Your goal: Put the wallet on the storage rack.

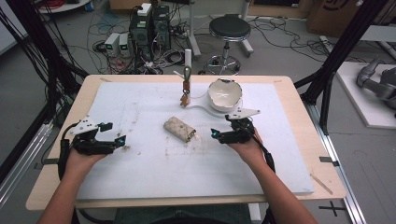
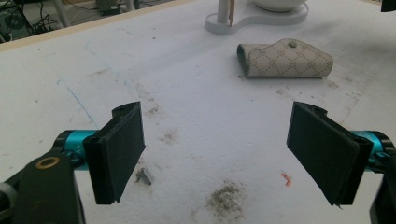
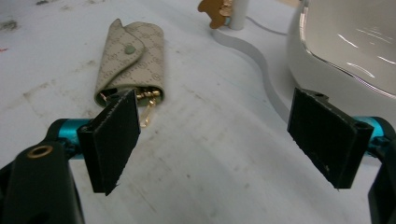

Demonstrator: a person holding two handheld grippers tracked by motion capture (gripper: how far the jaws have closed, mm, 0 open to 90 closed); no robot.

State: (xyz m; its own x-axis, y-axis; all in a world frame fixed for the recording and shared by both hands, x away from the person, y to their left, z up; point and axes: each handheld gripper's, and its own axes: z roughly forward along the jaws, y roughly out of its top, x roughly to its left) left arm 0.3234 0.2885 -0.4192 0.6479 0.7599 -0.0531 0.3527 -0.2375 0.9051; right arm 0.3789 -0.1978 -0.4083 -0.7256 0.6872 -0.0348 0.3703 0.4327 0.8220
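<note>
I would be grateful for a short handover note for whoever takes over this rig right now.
Left gripper: open, empty, over the white mat.
Right gripper: open, empty, close beside the key pouch.
Key pouch: lying flat mid-mat, flap snapped shut, gold key hooks poking out of its open end.
Behind it: white stand with a hanging charm, and white bowl.
Done: no grasp made.
Left: probably grasping the pouch.
</note>
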